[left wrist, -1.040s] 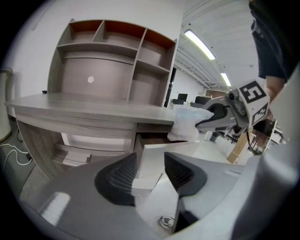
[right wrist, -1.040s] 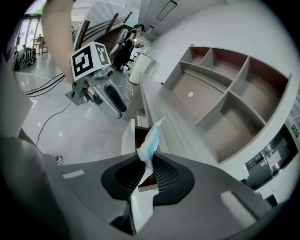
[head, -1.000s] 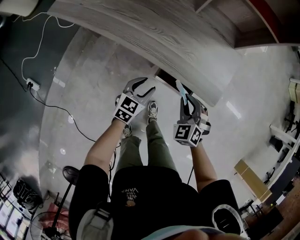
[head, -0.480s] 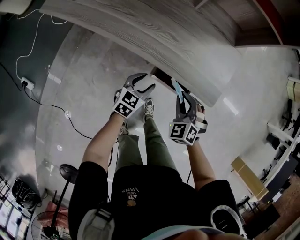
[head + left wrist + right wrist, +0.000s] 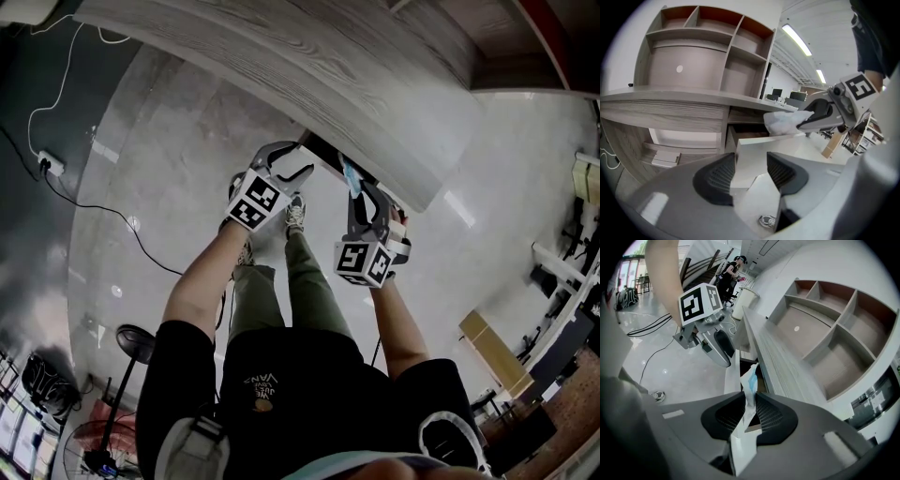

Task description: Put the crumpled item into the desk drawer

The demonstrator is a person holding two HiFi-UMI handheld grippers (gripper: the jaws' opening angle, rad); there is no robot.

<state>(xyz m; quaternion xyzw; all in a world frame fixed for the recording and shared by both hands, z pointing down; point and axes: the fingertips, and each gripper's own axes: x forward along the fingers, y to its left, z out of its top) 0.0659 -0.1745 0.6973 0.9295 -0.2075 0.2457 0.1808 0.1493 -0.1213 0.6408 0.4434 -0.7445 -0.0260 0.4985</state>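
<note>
Crumpled item (image 5: 749, 379): a white wad with a blue patch, pinched between the pressed-together fingers of the right gripper (image 5: 749, 414). It sticks out past the fingertips as a narrow strip. Its long axis runs along the fingers' own line, toward the drawer (image 5: 758, 369).

Drawer is open, a dark cavity just under the edge of the bench (image 5: 774, 357). In the right gripper view it lies straight ahead of the item and a little lower. In the left gripper view the wad hangs above the top edge of the white drawer front (image 5: 764, 146), at the cavity's mouth. I cannot tell whether it has crossed that edge.

Left gripper (image 5: 751, 171): fingers spread wide and gripping nothing. The drawer front shows in the gap between them, farther out, with no pad pressing on it. In the head view it sits at the drawer's left end, just beside the right gripper.

Judgement: the right gripper is both carrier and the nearer one to the cavity. What remains looks like a short advance forward and down along the item's axis, then a release. The strip is limp, so the free end may catch on the drawer front if the approach is too low.
</note>
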